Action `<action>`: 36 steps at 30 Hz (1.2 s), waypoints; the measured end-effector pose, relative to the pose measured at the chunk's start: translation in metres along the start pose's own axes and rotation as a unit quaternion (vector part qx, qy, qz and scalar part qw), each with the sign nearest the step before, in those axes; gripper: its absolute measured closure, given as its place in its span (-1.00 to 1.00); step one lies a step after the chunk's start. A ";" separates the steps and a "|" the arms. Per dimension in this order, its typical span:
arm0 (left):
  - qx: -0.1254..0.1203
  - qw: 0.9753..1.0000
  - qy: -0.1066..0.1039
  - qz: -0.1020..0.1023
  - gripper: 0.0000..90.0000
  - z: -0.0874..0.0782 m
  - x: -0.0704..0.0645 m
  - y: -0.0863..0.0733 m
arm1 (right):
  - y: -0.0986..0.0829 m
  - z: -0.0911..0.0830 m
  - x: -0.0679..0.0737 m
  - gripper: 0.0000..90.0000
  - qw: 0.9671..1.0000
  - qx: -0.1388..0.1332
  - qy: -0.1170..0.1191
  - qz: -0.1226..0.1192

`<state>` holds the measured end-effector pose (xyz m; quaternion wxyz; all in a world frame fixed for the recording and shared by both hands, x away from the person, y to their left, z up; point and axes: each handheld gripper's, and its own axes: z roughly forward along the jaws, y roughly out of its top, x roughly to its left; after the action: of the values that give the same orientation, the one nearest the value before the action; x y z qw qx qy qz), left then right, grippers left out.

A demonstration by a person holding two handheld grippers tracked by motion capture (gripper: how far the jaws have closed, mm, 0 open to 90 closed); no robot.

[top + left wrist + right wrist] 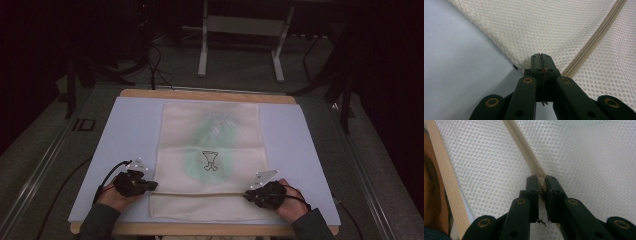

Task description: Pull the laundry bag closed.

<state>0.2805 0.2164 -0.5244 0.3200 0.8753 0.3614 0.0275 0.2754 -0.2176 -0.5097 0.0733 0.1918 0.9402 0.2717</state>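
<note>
Bag: a cream mesh cloth bag point(210, 160) lies flat on the light blue mat point(125, 135) on the wooden table point(205, 94). It has a green patch and a small black drawing in its middle.
Zip: a tan zip point(200, 194) runs straight across the bag, near the edge closest to the person.
Left gripper: the black left gripper point(541, 58) is at the bag's left edge, right where the zip ends. Its jaws are pressed tight together on the corner of the mesh.
Right gripper: the black right gripper point(541, 179) is at the right end of the zip. Its jaws stand close, with the little cream zip slider point(540, 175) pinched between them.
Hands: the left hand point(116, 197) and the right hand point(290, 200) each hold a gripper low on the mat, well apart, one at each side of the bag.
Table edge: a pale wooden strip point(447, 185) shows beside the bag in the right gripper view.
</note>
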 end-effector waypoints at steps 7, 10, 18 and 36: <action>0.001 1.000 0.000 0.001 1.00 0.000 0.000 0.000 | -0.006 -0.003 -0.001 0.83 1.000 -0.001 -0.002 0.011; 0.001 1.000 0.000 0.000 1.00 0.000 0.000 0.000 | -0.008 -0.005 -0.002 0.83 1.000 -0.002 -0.003 0.013; 0.002 1.000 0.001 0.003 1.00 0.000 0.000 0.000 | -0.015 -0.010 -0.006 0.83 1.000 -0.002 -0.008 0.022; 0.001 1.000 0.000 0.001 1.00 0.000 0.000 0.000 | -0.036 -0.026 -0.015 0.83 0.999 -0.011 -0.010 0.040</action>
<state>0.2808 0.2164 -0.5243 0.3190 0.8762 0.3602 0.0275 0.2710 -0.2638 -0.5068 0.0734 0.2314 0.9280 0.2827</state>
